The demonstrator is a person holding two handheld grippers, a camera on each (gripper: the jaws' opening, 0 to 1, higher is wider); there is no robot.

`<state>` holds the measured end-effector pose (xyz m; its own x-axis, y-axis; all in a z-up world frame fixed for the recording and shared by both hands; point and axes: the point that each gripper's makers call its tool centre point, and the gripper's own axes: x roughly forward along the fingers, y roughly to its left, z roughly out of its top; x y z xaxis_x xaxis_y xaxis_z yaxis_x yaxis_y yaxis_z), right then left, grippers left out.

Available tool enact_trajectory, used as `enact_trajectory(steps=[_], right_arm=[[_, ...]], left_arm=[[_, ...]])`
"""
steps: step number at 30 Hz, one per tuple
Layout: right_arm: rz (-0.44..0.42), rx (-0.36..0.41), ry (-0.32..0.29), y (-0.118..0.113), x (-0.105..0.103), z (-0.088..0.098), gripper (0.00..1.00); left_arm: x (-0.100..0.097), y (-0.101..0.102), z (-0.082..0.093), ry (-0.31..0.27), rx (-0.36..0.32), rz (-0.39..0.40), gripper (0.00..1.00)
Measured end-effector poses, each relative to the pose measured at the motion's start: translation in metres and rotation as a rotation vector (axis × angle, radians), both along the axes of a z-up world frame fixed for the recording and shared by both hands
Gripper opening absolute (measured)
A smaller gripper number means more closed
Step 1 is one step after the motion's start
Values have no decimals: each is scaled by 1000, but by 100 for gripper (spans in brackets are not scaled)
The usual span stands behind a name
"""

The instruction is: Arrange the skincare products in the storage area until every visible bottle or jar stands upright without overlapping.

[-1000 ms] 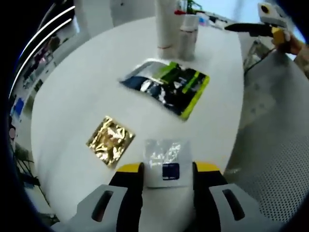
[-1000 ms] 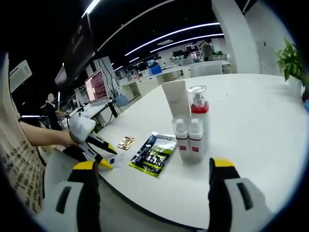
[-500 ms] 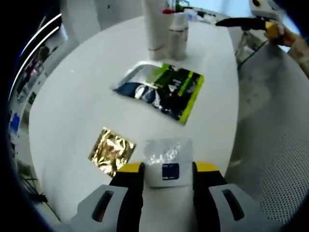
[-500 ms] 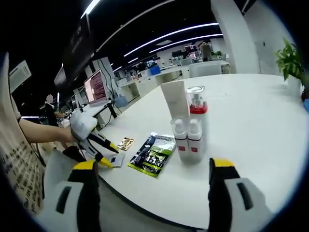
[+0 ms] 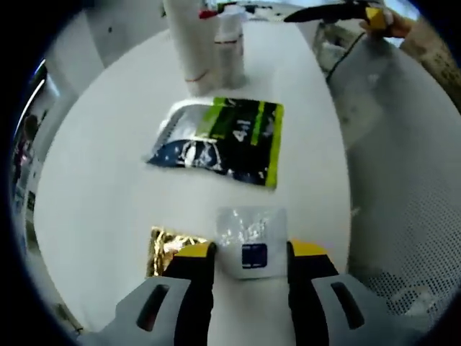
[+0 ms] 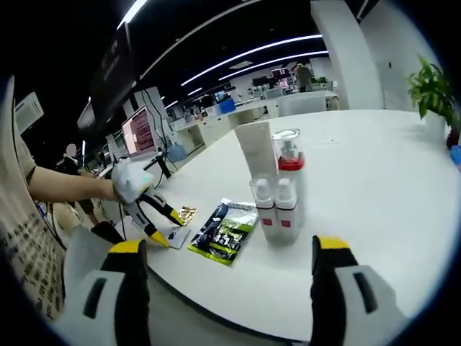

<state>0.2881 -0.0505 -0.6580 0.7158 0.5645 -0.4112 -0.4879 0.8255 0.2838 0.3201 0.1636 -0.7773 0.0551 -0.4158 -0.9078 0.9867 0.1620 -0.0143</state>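
My left gripper (image 5: 251, 250) is shut on a small clear sachet (image 5: 249, 241) with a blue label, held flat just over the white table (image 5: 94, 180). A gold foil sachet (image 5: 163, 246) lies partly under my left jaw. Beyond it lies a green and black pouch (image 5: 223, 137). A white tube (image 5: 189, 43) and small bottles (image 5: 229, 43) stand upright at the far edge. In the right gripper view, the tube (image 6: 256, 151), a red-collared pump bottle (image 6: 289, 162) and two small bottles (image 6: 276, 209) stand close together. My right gripper (image 6: 230, 246) is open and holds nothing. The left gripper (image 6: 162, 227) holds the sachet (image 6: 175, 236) by the gold sachet (image 6: 187, 214).
A grey mesh chair (image 5: 410, 180) sits off the table's right edge. The right gripper (image 5: 338, 11) shows at the top right of the left gripper view. A potted plant (image 6: 432, 90) stands at the table's far side, with office desks and monitors (image 6: 140, 130) beyond.
My left gripper has turned with the clear sachet still in it and now sits closer over the gold sachet. The right gripper has stayed open and nearly still.
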Motion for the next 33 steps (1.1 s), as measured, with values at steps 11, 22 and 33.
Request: enact_trajectory(steps=[11,22,33], right_arm=[[-18,-4,1,-2,2,0,95],[-22,-10,5,-3,2,-1,95],[-18,-13,9,0,1,-1,95]], left_arm=[[18,-6,-5,9,9,-111,37],[24,-5,-8,2,4,-135,37],[25,-6,-8,-8,5,-136,37]])
